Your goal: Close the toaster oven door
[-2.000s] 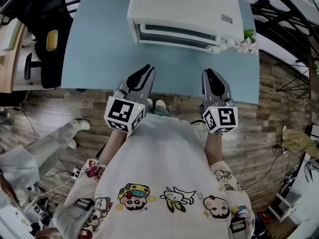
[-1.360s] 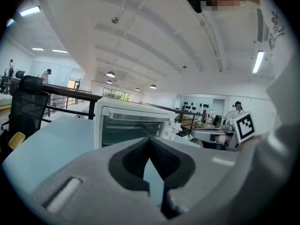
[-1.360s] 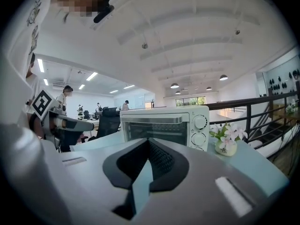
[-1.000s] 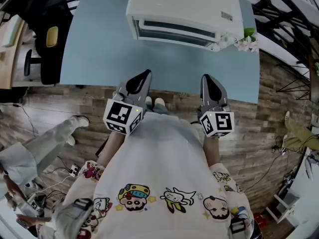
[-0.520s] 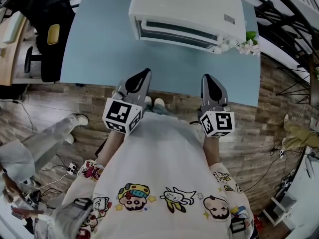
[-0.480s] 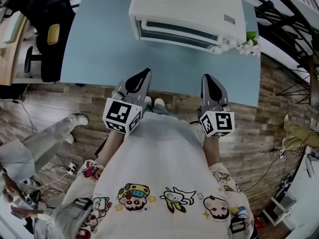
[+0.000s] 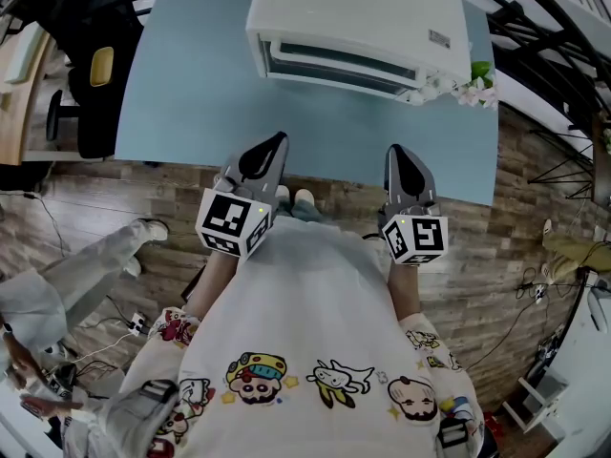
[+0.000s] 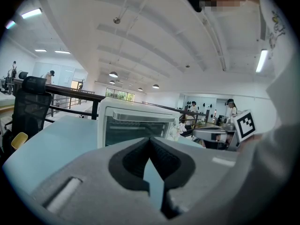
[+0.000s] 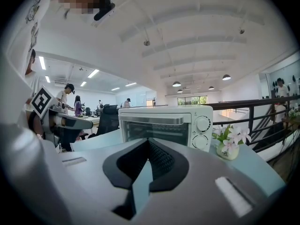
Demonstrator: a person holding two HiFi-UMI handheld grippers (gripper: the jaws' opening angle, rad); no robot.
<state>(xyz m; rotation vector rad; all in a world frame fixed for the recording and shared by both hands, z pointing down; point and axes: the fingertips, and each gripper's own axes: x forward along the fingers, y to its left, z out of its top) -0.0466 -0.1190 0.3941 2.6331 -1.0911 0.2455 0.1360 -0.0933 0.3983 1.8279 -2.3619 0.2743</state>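
Observation:
A white toaster oven (image 7: 358,22) stands at the far side of the light blue table (image 7: 200,93). Its glass door (image 7: 339,65) is up against the front, with the handle bar along the top. In the left gripper view the oven (image 8: 136,125) is straight ahead, and in the right gripper view it (image 9: 164,125) shows two knobs on its right. My left gripper (image 7: 280,139) and right gripper (image 7: 394,151) hover side by side at the table's near edge, well short of the oven. Both are shut with nothing between the jaws.
A small vase of white flowers (image 7: 468,82) stands right of the oven, also seen as the vase (image 9: 228,146) in the right gripper view. A black office chair (image 7: 91,84) stands left of the table. Another person's legs (image 7: 76,275) are at the left. A black railing (image 7: 535,27) runs behind.
Both grippers have drawn back a little toward my body over two seconds. The oven and its door have not moved.

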